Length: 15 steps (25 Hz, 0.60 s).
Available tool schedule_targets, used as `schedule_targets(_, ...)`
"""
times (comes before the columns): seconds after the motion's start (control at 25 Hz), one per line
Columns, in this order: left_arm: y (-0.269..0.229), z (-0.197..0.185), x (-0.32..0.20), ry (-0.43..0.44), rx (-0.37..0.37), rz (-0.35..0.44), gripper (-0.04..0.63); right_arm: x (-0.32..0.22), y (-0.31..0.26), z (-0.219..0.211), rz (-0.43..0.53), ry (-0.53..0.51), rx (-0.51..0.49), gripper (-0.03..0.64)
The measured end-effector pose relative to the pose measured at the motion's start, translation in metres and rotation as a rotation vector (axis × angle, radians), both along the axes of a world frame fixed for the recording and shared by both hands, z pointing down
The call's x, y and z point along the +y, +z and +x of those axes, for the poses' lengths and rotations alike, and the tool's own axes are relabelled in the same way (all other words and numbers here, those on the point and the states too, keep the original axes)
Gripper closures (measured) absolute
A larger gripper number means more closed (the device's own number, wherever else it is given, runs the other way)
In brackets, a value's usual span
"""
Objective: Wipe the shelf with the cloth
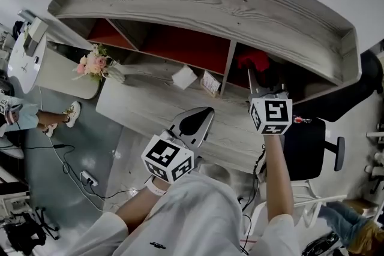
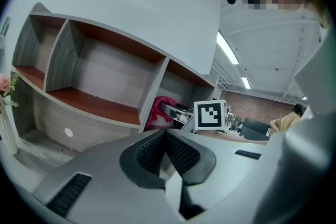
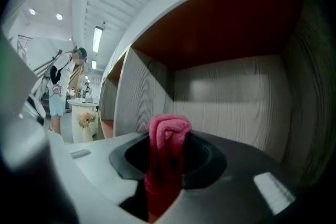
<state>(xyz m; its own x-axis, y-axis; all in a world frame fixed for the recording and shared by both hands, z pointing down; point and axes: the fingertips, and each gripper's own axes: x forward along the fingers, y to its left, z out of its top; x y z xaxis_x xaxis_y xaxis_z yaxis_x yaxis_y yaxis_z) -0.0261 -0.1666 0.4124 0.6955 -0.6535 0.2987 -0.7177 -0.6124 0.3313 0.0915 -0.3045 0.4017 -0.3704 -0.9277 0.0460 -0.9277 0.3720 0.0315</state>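
Observation:
The grey wooden shelf (image 1: 198, 0) has reddish compartments. My right gripper (image 1: 252, 73) reaches into the right compartment, shut on a red cloth (image 1: 254, 60). In the right gripper view the cloth (image 3: 168, 131) sticks up bunched between the jaws of the right gripper (image 3: 167, 150), facing the compartment's grey back wall (image 3: 231, 97). My left gripper (image 1: 203, 113) hovers over the desk below the shelf, shut and holding nothing. The left gripper view shows the left gripper (image 2: 165, 138) with its pads together, the shelf (image 2: 100, 71) ahead, and the red cloth (image 2: 159, 110) in the right compartment.
On the desk (image 1: 150, 108) under the shelf lie a white box (image 1: 183, 77) and a small card (image 1: 210, 83). A flower bunch (image 1: 92, 64) stands at its left end. A black chair (image 1: 311, 141) is at the right, a round white table (image 1: 24, 57) far left.

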Motion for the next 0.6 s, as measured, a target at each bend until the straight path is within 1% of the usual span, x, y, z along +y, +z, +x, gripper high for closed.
schedule_targets(0.08,0.002,0.001,-0.001,0.003,-0.01,-0.006,0.589,-0.009,0.008,-0.001,-0.008,-0.023,0.05,0.482)
schedule_targets(0.28,0.006,0.004,-0.003,0.017,-0.02,-0.016,0.589,-0.028,0.027,-0.014,-0.049,-0.107,0.231,0.482)
schedule_targets(0.36,0.008,0.003,-0.002,0.017,-0.029,-0.022,0.589,-0.033,0.039,-0.021,-0.063,-0.135,0.317,0.482)
schedule_targets(0.48,0.014,0.002,-0.002,0.009,-0.035,-0.035,0.589,-0.037,0.058,-0.029,-0.067,-0.177,0.478,0.482)
schedule_targets(0.6,0.017,0.003,-0.004,0.0,-0.022,-0.051,0.589,-0.041,0.076,-0.032,-0.061,-0.222,0.606,0.482)
